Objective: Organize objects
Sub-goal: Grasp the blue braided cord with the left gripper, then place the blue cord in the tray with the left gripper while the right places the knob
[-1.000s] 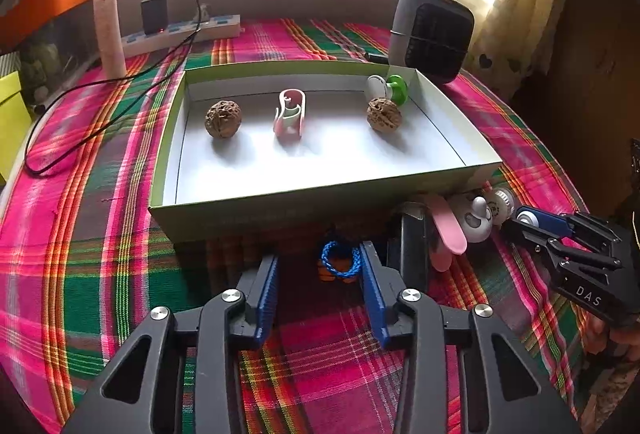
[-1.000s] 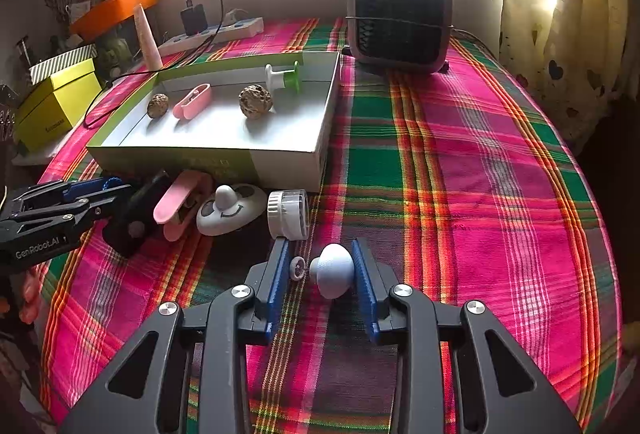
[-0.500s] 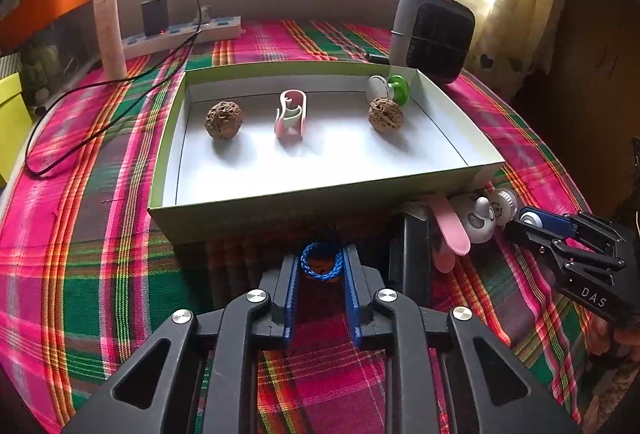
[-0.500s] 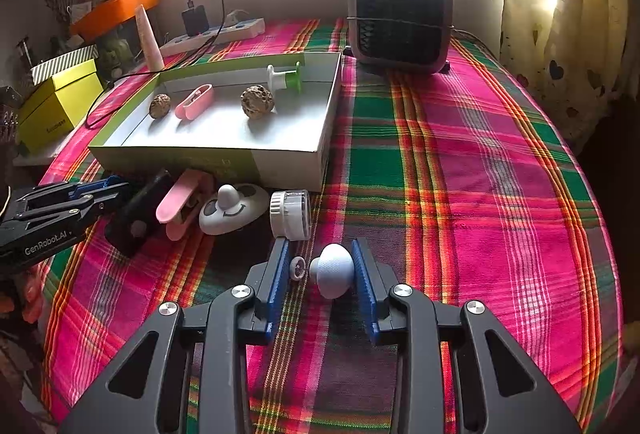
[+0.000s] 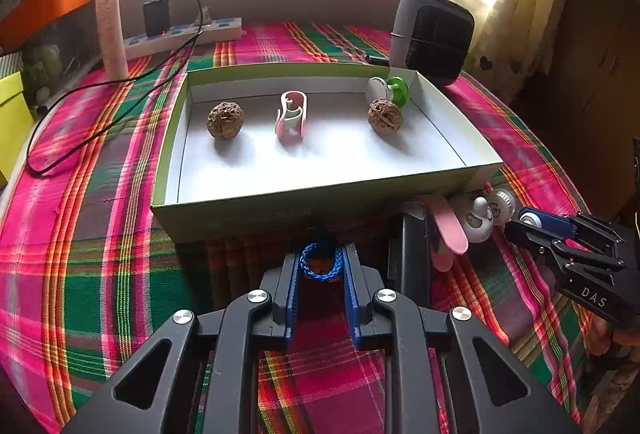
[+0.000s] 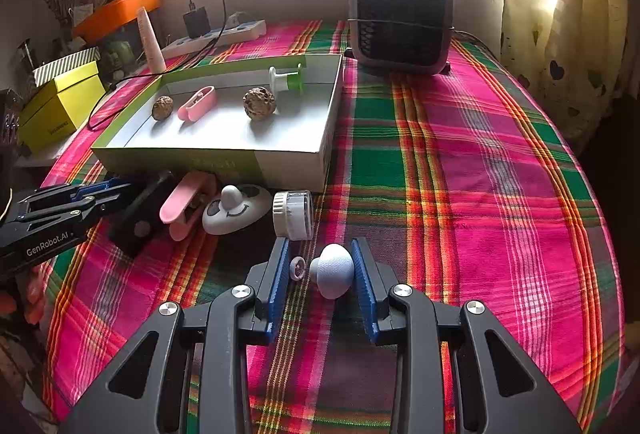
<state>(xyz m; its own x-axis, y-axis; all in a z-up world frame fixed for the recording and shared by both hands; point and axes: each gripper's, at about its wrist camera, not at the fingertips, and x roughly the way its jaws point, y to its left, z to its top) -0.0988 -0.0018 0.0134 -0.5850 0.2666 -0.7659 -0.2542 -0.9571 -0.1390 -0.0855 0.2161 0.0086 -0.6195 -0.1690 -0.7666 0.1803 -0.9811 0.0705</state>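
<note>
My left gripper (image 5: 321, 266) is shut on a blue braided cord ring (image 5: 322, 262) just in front of the green-rimmed box (image 5: 320, 202). The box holds two walnuts (image 5: 225, 120), a pink clip (image 5: 292, 112) and a white-green spool (image 5: 390, 90). My right gripper (image 6: 323, 266) has its jaws around a pale blue mushroom-shaped piece (image 6: 333, 269) with a small ring (image 6: 297, 268); only the right pad seems to touch it. The right gripper also shows in the left wrist view (image 5: 532, 224), the left gripper in the right wrist view (image 6: 116, 190).
In front of the box lie a black block (image 6: 142, 214), a pink clip (image 6: 186, 202), a white smiley-face piece (image 6: 236, 208) and a white ribbed cap (image 6: 294, 214). A small heater (image 6: 400, 18), a power strip (image 5: 180, 34) and a yellow box (image 6: 60, 106) stand around the plaid table.
My left gripper has closed from wide open onto the blue cord ring. My right gripper has stayed around the mushroom piece with almost no movement.
</note>
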